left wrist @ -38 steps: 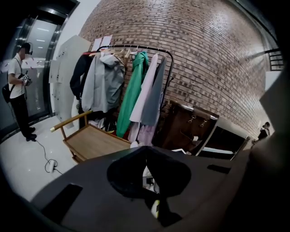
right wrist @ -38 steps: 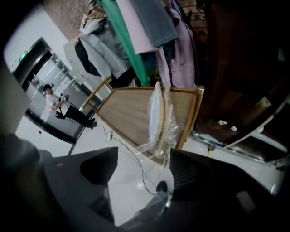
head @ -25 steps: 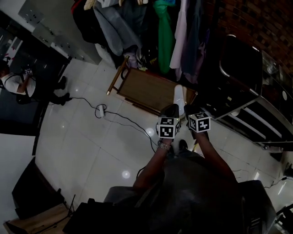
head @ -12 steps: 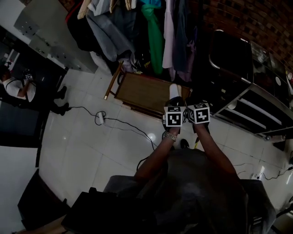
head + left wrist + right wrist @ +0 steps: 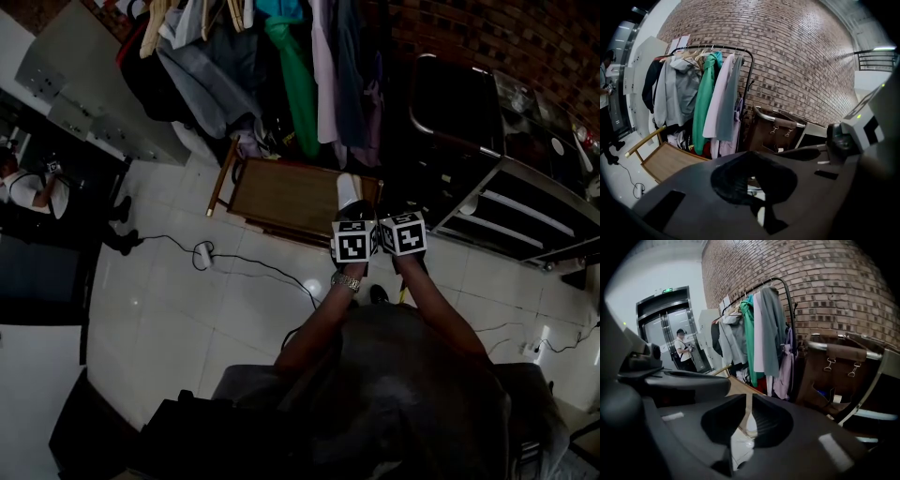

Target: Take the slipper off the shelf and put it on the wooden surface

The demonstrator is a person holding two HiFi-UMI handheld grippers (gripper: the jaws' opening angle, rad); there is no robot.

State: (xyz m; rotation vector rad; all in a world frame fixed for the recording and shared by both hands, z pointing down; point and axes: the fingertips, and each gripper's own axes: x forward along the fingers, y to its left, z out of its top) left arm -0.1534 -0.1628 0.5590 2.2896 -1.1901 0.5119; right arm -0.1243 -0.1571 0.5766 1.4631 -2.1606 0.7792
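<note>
The white slipper (image 5: 348,190) lies on the right end of the low wooden surface (image 5: 281,192), toe pointing away from me. Both grippers hover side by side just short of it, above the floor. My left gripper (image 5: 356,213) sits right behind the slipper's heel, jaws together with nothing held. My right gripper (image 5: 392,217) is just to the slipper's right, shut and empty. In the right gripper view a sliver of the slipper (image 5: 751,420) and the wood (image 5: 738,386) shows past the closed jaws (image 5: 749,397). The left gripper view shows its jaws (image 5: 752,157) shut, with the wooden surface (image 5: 665,161) at the left.
A clothes rack (image 5: 281,66) full of garments stands behind the wooden surface. A brown bag (image 5: 776,133) and a metal shelf unit (image 5: 525,211) are on the right. A power strip with its cable (image 5: 203,251) lies on the tiled floor. A person (image 5: 33,187) stands far left.
The left gripper has moved right, up against the right gripper, and both sit a little nearer the slipper. The slipper stays on the wood. The head view has shifted.
</note>
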